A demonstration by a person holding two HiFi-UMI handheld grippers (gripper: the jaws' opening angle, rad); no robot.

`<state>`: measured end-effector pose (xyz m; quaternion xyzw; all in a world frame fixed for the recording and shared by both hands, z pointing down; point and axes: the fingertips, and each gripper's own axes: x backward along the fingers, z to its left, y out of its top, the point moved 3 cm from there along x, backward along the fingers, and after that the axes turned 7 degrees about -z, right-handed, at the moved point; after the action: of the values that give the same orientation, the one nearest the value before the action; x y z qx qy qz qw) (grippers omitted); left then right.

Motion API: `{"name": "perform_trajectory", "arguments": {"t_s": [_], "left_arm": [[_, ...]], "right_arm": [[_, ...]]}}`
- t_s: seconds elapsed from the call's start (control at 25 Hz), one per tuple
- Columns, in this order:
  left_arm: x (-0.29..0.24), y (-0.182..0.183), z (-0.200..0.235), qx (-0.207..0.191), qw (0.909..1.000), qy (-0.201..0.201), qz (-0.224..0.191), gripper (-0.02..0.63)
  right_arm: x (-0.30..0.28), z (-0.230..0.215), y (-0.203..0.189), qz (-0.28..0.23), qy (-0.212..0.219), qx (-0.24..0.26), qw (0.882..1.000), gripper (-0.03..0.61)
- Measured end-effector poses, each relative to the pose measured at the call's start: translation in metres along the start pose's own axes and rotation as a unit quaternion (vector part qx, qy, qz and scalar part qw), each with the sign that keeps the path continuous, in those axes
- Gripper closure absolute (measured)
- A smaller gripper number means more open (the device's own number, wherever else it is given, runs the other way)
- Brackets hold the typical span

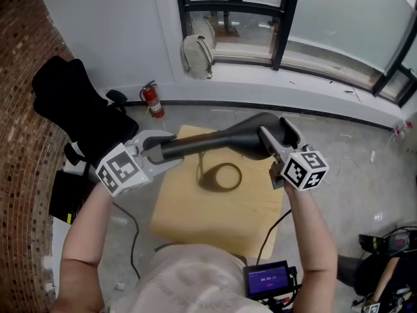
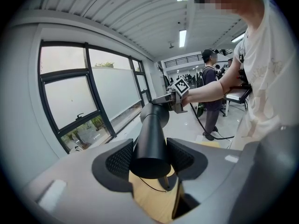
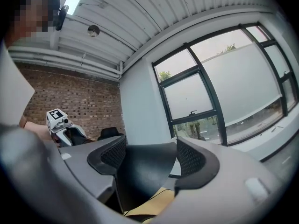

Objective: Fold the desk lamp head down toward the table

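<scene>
Head view: the desk lamp (image 1: 221, 142) is matt black. Its ring base (image 1: 221, 177) lies near the middle of the pale wooden table (image 1: 215, 223), and the lamp arm (image 1: 195, 145) runs nearly level above the table's far edge. The flared lamp head (image 1: 253, 134) hangs over the far right corner. The left gripper (image 1: 171, 152) clamps the arm's left end, and the right gripper (image 1: 275, 134) pinches the head. A fire extinguisher (image 1: 154, 100) and a black office chair (image 1: 68, 96) stand on the grey floor beyond the far left corner. A pale bag (image 1: 197, 55) leans at the window, and a small screen (image 1: 267, 280) glows near the person's waist.

Left gripper view: the left gripper (image 2: 150, 157) has both ribbed pads pressed on the round black arm (image 2: 152, 134). Bare table wood shows beneath. The right gripper (image 2: 174, 98) shows beyond, and a person (image 2: 211, 94) stands in the bright hall.

Right gripper view: the right gripper (image 3: 147, 155) is closed on the head's curved shell (image 3: 142, 176). Behind are a brick wall (image 3: 70, 101) and large windows (image 3: 219, 83).
</scene>
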<state>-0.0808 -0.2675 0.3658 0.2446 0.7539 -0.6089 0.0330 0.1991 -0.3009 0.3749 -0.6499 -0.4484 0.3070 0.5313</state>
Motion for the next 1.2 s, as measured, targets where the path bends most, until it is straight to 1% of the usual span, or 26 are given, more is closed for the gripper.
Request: {"name": "perform_trajectory", "arguments": {"t_s": [0.4, 0.64, 0.96, 1.2], "left_arm": [[0.004, 0.001, 0.006, 0.001, 0.9997, -0.006, 0.024, 0.390], [0.008, 0.011, 0.016, -0.006, 0.9994, 0.009, 0.033, 0.388], [0.000, 0.026, 0.016, -0.005, 0.9988, 0.010, 0.047, 0.389], [-0.005, 0.030, 0.014, -0.010, 0.9984, 0.006, 0.055, 0.389]], "right_arm": [[0.000, -0.006, -0.013, -0.007, -0.002, -0.033, 0.999, 0.225], [-0.014, -0.007, -0.018, -0.009, 0.004, -0.048, 0.999, 0.224], [-0.015, -0.013, -0.025, -0.008, 0.009, -0.073, 0.997, 0.224], [-0.010, -0.016, -0.030, -0.014, 0.011, -0.090, 0.996, 0.224]]}}
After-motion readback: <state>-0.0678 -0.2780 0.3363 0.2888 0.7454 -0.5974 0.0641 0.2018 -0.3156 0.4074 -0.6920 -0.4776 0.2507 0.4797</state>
